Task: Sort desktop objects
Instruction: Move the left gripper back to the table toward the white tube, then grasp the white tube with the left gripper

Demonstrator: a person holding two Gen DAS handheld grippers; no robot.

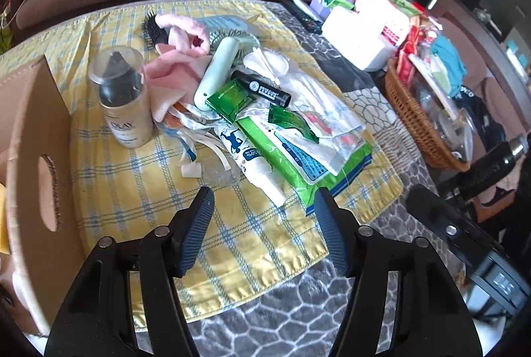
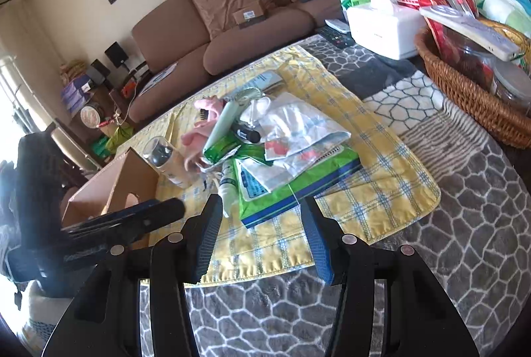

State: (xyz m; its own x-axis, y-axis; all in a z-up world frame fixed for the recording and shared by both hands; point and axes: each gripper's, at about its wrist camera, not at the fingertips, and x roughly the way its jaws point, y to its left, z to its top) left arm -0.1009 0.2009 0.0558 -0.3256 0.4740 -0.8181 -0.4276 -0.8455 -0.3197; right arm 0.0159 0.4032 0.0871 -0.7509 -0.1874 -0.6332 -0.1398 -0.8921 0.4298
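A pile of objects lies on a yellow plaid cloth [image 1: 139, 191]: an Olay bottle [image 1: 124, 111] standing upright, a pink cloth [image 1: 176, 65], a pale green roller [image 1: 217, 71], a black tube [image 1: 262, 88], a white tube [image 1: 252, 164], a green wipes pack [image 1: 298, 171] and plastic bags [image 1: 315, 111]. My left gripper [image 1: 264, 201] is open and empty, just short of the pile's near edge. My right gripper [image 2: 262, 207] is open and empty, near the green pack [image 2: 298, 191]. The Olay bottle [image 2: 169, 164] and roller [image 2: 222, 124] also show in the right wrist view.
A cardboard box [image 1: 36, 164] stands at the left edge of the cloth, also in the right wrist view [image 2: 116, 187]. A wicker basket [image 2: 464, 91] full of packets, a white tissue box [image 2: 385, 28] and remotes [image 2: 335, 35] sit at the right. A brown sofa [image 2: 232, 32] is behind.
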